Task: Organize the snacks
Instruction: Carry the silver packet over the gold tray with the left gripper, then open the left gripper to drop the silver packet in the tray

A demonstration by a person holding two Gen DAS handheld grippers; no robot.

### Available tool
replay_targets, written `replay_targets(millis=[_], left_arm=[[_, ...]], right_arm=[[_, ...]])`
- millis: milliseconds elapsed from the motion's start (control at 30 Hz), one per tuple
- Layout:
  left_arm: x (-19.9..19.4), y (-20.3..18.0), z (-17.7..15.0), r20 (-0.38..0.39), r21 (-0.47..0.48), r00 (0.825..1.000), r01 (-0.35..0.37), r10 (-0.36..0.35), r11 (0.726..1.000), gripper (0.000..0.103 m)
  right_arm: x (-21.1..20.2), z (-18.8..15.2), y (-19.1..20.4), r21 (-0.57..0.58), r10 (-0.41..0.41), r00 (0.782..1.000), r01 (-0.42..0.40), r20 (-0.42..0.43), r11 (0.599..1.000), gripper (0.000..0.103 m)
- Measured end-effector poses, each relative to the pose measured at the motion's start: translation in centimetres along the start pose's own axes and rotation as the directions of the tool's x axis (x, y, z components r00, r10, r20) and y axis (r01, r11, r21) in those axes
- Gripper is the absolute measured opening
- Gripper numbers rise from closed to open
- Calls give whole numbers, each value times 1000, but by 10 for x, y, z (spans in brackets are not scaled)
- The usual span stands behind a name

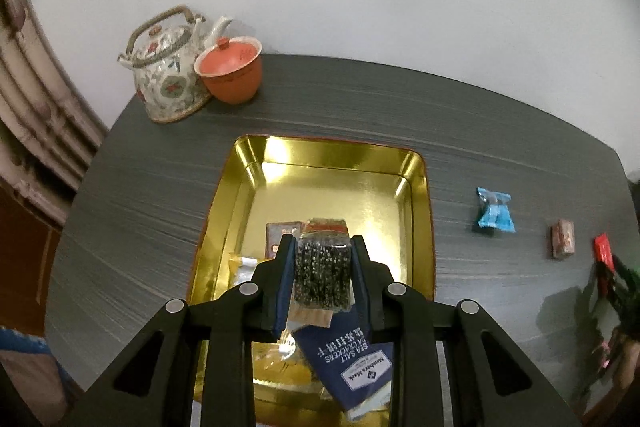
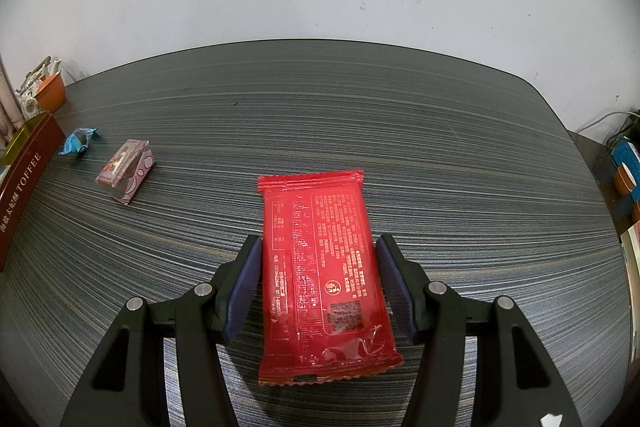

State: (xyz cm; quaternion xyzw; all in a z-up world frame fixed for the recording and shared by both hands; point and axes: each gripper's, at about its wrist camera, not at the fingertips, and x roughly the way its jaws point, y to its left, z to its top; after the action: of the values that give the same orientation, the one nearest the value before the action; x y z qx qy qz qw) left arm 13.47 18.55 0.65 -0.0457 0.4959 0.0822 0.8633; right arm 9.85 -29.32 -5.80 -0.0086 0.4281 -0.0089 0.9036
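My left gripper (image 1: 323,243) is shut on a dark speckled snack bar (image 1: 322,275) in clear wrap, held over the gold tin tray (image 1: 320,143). In the tray lie a navy sea salt cracker packet (image 1: 352,363), a small brown packet (image 1: 280,239) and other wrapped snacks partly hidden by the fingers. My right gripper (image 2: 320,247) is shut on a red snack packet (image 2: 324,267), both pads against its long sides, above the striped table. On the table between the grippers lie a blue wrapped candy (image 1: 495,211) and a small pink-brown packet (image 1: 562,239).
A floral teapot (image 1: 168,71) and an orange lidded cup (image 1: 230,69) stand at the table's far left corner by the wall. The tin's dark red side (image 2: 28,171) reads TOFFEE. Boxes and cables sit beyond the table's right edge (image 2: 624,163).
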Motion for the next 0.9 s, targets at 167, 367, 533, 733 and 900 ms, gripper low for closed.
replay_targets(millis=[167,367,533,733,900], left_arm=[[21,2,-4,-43,-16,999,-24,23,1000,28],[22,0,-3,-35,-5,999,-29,29,1000,28],[23,4,-2,-58,-20,998,-14,13,1000,29],[15,3,-7,-50,-13,999,2,-3,1000,70],[0,0,-7,-18,8,1000,11,-11,1000,71]], right_arm=[[0,0,0,0,0,1000,0,0,1000,55],[0,0,0,-1,2,1000,-2,2,1000,55],[0,0,0,-1,2,1000,-2,2,1000,55],[0,0,1,-1,3,1000,-3,2,1000,55],[0,-1,1,-3,1,1000,-1,2,1000,55]])
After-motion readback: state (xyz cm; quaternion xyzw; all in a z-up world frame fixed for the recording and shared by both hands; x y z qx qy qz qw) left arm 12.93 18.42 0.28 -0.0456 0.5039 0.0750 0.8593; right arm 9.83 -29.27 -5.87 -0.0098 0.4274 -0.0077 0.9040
